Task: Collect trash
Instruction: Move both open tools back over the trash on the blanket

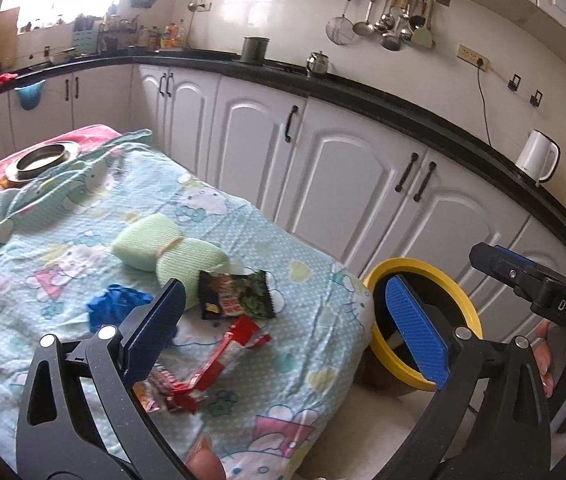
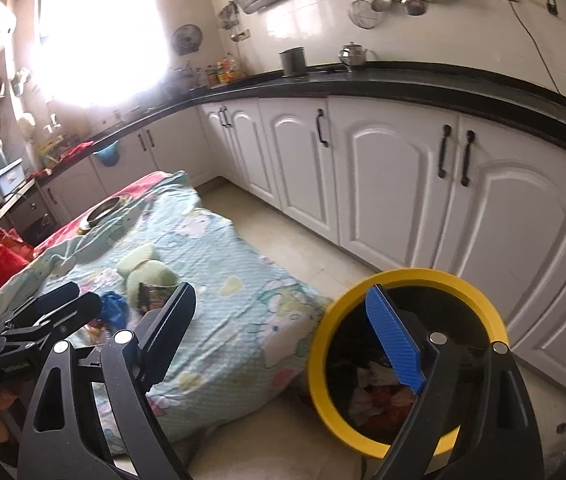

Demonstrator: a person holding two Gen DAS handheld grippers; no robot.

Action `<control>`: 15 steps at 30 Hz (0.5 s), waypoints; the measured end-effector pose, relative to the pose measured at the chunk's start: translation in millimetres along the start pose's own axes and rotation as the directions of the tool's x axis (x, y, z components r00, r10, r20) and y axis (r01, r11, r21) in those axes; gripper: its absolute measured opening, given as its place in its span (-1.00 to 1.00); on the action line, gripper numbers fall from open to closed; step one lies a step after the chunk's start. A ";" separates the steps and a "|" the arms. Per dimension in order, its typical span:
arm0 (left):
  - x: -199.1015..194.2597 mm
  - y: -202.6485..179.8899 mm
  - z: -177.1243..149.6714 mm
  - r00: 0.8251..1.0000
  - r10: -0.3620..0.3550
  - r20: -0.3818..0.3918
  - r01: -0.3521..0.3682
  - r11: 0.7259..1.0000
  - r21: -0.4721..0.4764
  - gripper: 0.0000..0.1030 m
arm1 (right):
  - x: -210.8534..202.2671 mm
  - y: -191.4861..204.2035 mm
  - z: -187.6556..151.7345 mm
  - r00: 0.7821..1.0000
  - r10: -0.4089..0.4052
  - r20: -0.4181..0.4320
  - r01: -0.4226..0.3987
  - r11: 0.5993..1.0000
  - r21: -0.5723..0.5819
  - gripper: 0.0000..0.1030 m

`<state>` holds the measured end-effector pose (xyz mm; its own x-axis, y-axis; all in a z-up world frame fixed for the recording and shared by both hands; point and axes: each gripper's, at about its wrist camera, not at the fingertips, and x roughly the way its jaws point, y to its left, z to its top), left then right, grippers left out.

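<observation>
A home kitchen — white cabinets (image 2: pixel 383 184), black countertop (image 1: pixel 363 92), hanging ladles (image 1: pixel 395 20).

I see red wrappers (image 1: pixel 219 364), a dark snack packet (image 1: pixel 237 295) and blue crumpled plastic (image 1: pixel 117 306) flat on the sheet; yellow-rimmed bin (image 2: pixel 407 354) (some trash inside) stands beside it.

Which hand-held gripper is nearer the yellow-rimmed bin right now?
Right. The right hand-held gripper hangs open at the yellow-rimmed bin, one finger over its mouth. The left hand-held gripper, also open, is over the table's wrappers.
</observation>
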<state>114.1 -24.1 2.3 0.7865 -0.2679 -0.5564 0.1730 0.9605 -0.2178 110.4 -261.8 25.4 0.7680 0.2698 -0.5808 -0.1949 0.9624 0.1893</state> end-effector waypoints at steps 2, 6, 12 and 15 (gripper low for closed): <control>-2.3 5.7 1.2 1.000 0.008 0.006 -0.008 1.000 -0.005 0.79 | 1.3 8.9 2.4 1.000 0.015 0.004 -0.015 1.000 -0.011 0.64; -6.5 17.9 2.7 1.000 0.024 0.015 -0.024 0.999 -0.026 0.79 | 3.8 25.4 6.1 0.999 0.043 0.005 -0.043 0.999 -0.029 0.64; -10.5 34.1 2.6 0.999 0.045 0.023 -0.044 0.998 -0.055 0.79 | 7.3 47.3 9.4 0.997 0.076 0.007 -0.075 0.995 -0.061 0.65; -12.3 43.1 1.5 0.998 0.058 0.027 -0.056 0.996 -0.069 0.79 | 10.7 57.2 10.5 0.996 0.088 0.001 -0.088 0.993 -0.075 0.65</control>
<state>112.8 20.7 1.0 0.8113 -0.2094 -0.5459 0.0871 0.9665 -0.2414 113.9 -204.2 38.4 0.7487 0.3537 -0.5607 -0.3070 0.9346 0.1797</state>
